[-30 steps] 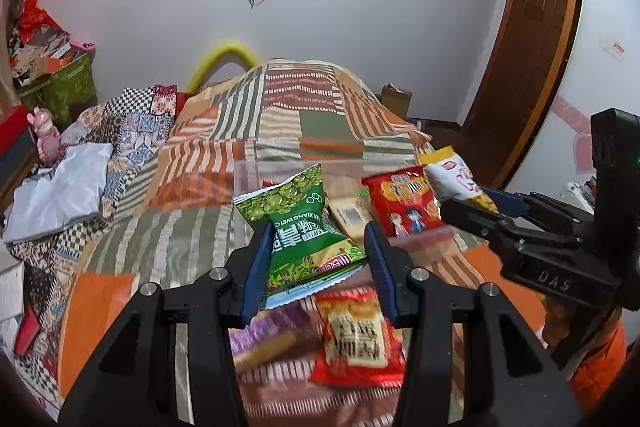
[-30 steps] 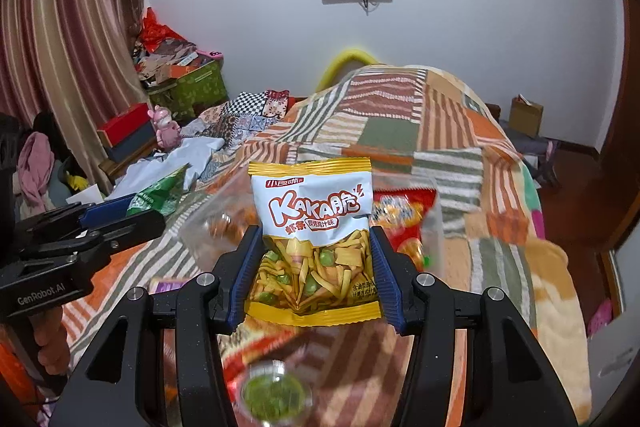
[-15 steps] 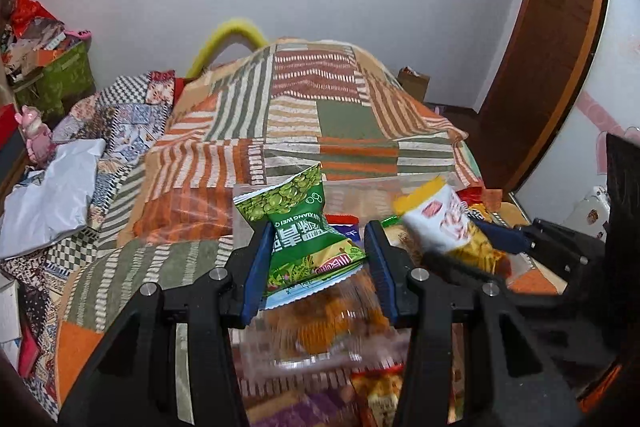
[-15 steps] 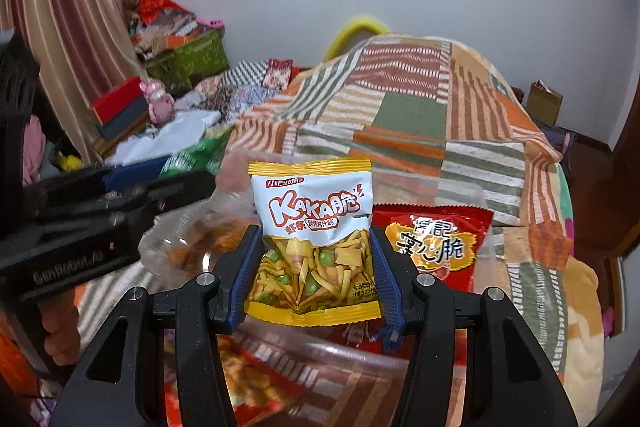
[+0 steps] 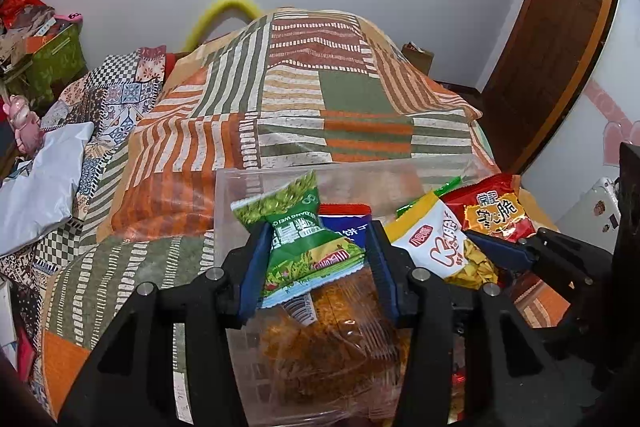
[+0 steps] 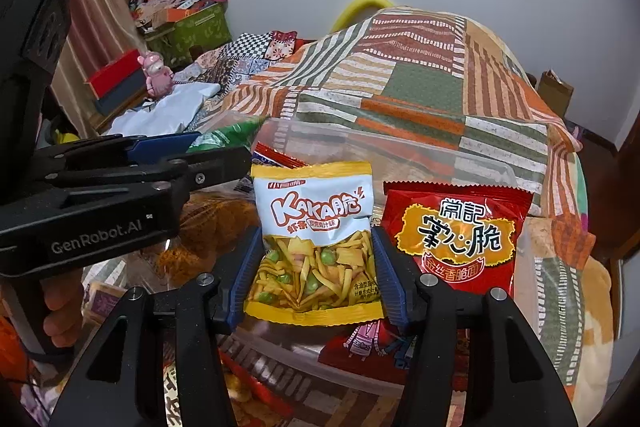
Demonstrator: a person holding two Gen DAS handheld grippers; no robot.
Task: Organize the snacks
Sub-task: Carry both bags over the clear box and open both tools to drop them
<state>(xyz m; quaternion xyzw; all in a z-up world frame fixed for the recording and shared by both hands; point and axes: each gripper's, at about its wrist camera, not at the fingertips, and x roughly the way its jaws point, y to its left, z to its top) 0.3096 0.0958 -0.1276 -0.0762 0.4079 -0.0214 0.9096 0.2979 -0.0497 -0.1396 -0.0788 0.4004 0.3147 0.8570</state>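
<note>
My left gripper [image 5: 316, 259] is shut on a green snack packet [image 5: 298, 247] and holds it over a clear plastic bin [image 5: 256, 179] on the bed. My right gripper [image 6: 316, 267] is shut on a white and yellow KAKA snack packet [image 6: 314, 227], also over the bin [image 6: 420, 151]. In the left wrist view the KAKA packet [image 5: 436, 243] hangs just right of the green one. A red noodle-snack packet [image 6: 456, 235] stands in the bin at the right. An orange snack bag [image 5: 332, 339] and a blue packet [image 5: 344, 227] lie inside.
The bin rests on a striped patchwork bedspread [image 5: 320, 87]. More packets lie on the bed in front of the bin [image 6: 248, 387]. Clothes and boxes clutter the left side [image 6: 176, 27]. A wooden door [image 5: 552, 47] stands at the right.
Both grippers have moved forward with their packets, from above loose packets on the bed to over the clear bin. The two grippers have come closer together.
</note>
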